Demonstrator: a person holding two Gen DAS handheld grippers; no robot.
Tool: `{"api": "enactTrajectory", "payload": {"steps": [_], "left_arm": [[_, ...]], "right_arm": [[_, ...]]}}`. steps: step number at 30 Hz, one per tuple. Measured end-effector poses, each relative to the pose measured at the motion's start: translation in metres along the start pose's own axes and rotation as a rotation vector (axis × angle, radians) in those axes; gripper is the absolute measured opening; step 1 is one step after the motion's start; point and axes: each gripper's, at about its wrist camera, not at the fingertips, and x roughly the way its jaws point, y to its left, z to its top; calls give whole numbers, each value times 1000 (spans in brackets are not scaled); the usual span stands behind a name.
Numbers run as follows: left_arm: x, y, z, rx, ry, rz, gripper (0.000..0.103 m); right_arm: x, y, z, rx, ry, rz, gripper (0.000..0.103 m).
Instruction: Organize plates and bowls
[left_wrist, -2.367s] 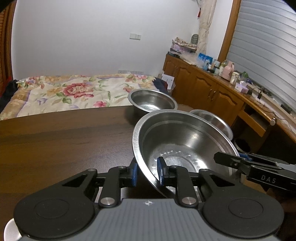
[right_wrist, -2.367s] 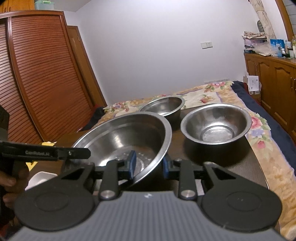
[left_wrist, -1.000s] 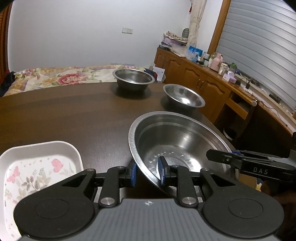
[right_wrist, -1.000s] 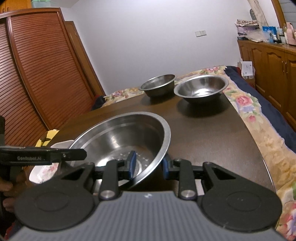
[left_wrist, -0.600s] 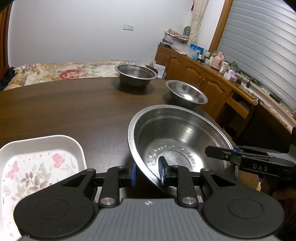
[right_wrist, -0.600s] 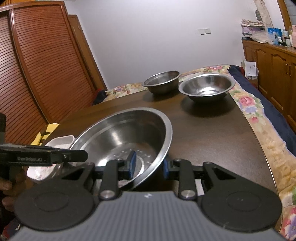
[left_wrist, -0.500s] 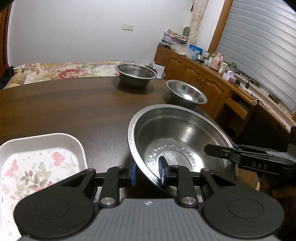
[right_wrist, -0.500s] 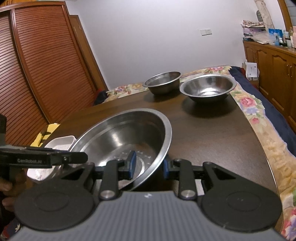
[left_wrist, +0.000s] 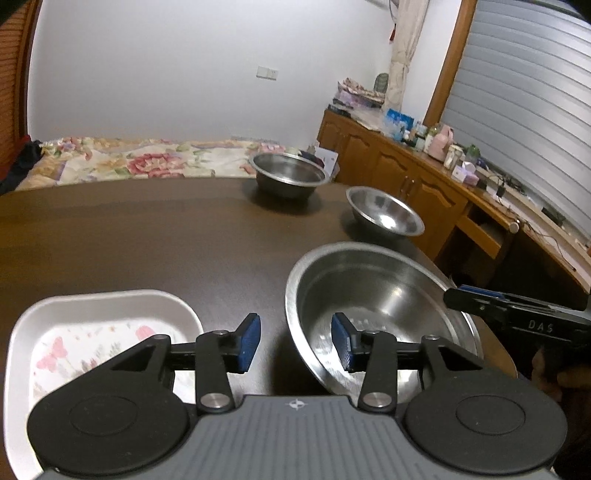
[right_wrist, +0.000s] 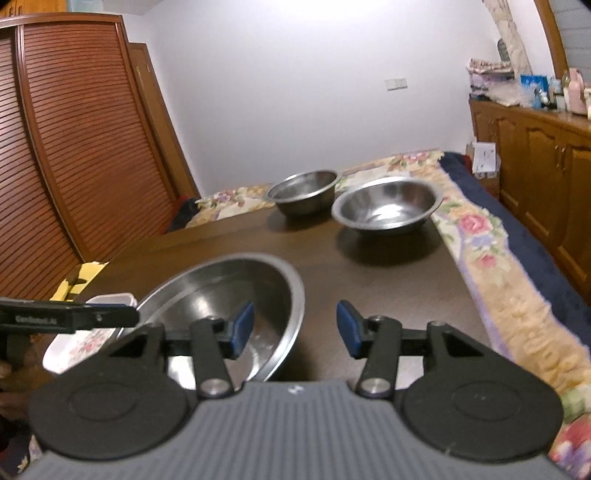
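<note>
I see both grippers – left (left_wrist: 295, 341), right (right_wrist: 294, 328) – spread wide, straddling rim of large round steel bowl (left_wrist: 376, 291) w/o contact, on dark wood table (left_wrist: 147, 240).

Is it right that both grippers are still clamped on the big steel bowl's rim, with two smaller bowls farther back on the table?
Not clamped: both wrist views show the left gripper and right gripper open, straddling the big steel bowl's rim. The two smaller bowls do sit farther back.

Shiny steel bowl (left_wrist: 380, 295), dark wood table (left_wrist: 147, 236)
</note>
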Motion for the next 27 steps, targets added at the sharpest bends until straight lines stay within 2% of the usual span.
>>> {"api": "enactTrajectory", "payload": {"steps": [8, 15, 19, 27], "left_arm": [[-4, -4, 33, 49, -59, 18, 48], [9, -20, 72, 133, -93, -6, 51], [27, -27, 88, 163, -83, -29, 51], [72, -31, 107, 194, -40, -21, 51]], "right_arm": [[-4, -22, 33, -45, -73, -62, 51], [5, -39, 59, -83, -116, -113, 52], [17, -46, 68, -103, -119, -126, 52], [48, -62, 69, -93, -87, -141, 52]]}}
